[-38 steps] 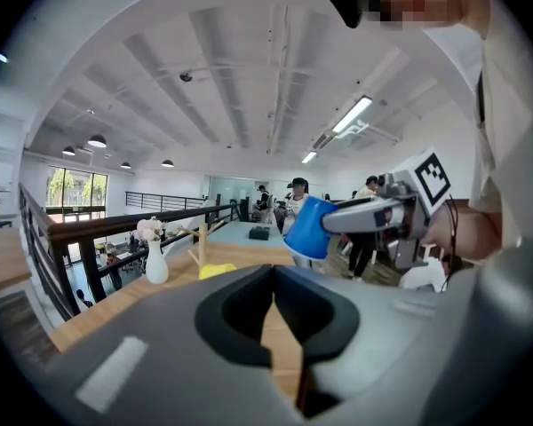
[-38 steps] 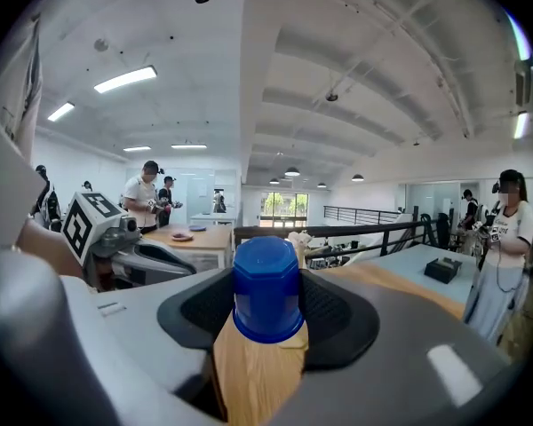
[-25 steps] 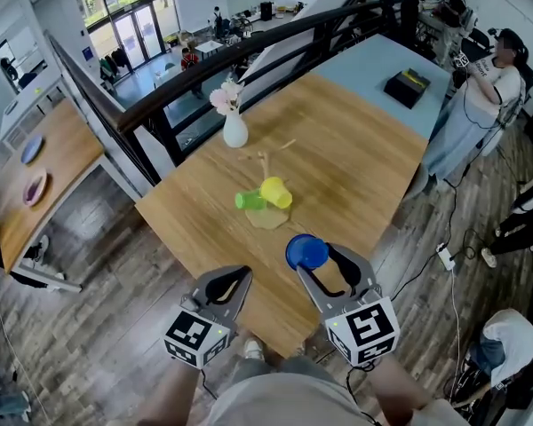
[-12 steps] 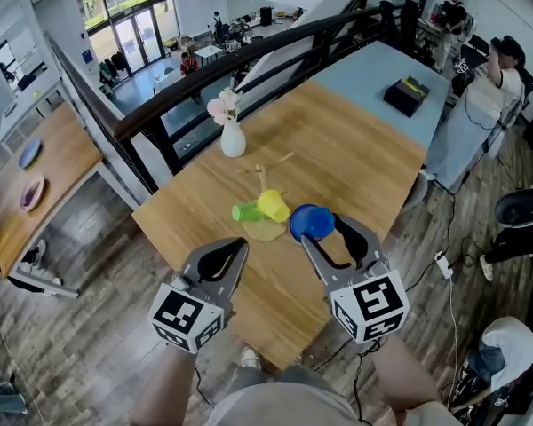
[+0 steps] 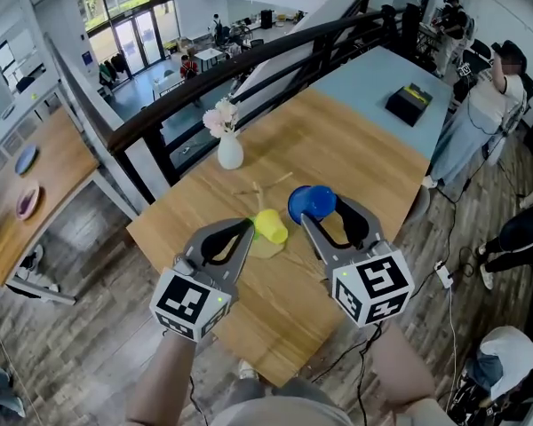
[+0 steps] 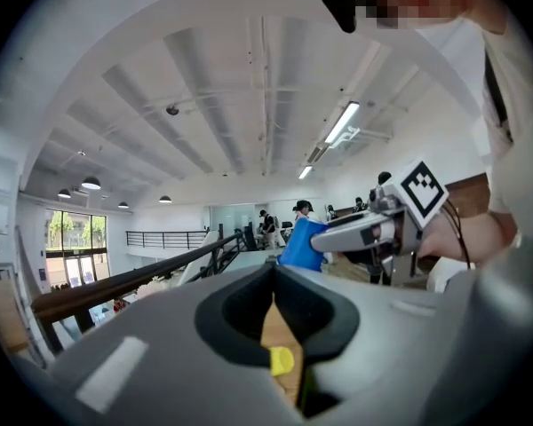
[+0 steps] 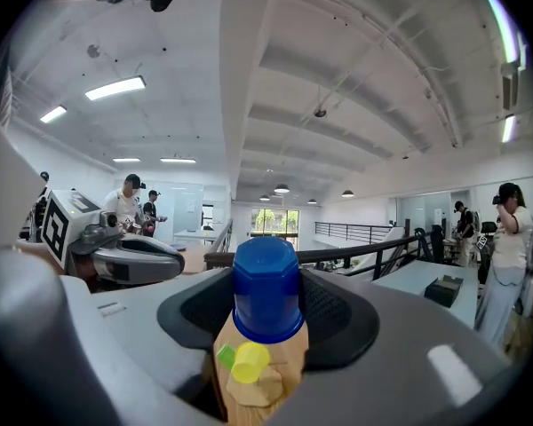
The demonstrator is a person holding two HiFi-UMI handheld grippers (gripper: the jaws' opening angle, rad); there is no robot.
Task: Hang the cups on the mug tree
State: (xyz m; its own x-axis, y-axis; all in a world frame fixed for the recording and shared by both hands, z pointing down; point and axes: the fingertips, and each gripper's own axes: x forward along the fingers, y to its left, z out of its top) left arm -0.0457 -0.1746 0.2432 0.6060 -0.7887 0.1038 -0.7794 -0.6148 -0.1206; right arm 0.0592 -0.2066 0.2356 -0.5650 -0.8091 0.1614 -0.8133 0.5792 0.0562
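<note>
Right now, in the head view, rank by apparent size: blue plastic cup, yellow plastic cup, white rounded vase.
1. The blue plastic cup looks largest, though it is raised nearer the camera, so this is unsure.
2. The yellow plastic cup and the white rounded vase look alike; not ranked.

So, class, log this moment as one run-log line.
right gripper: shut on blue cup | left gripper: shut, empty | yellow cup, green cup: at mug tree | blue cup: not yet hung

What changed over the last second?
Both grippers moved forward over the table toward the mug tree; the right gripper still carries the blue cup, the left gripper stays shut and empty. Nothing grabbed or released. The yellow cup and vase unmoved.
</note>
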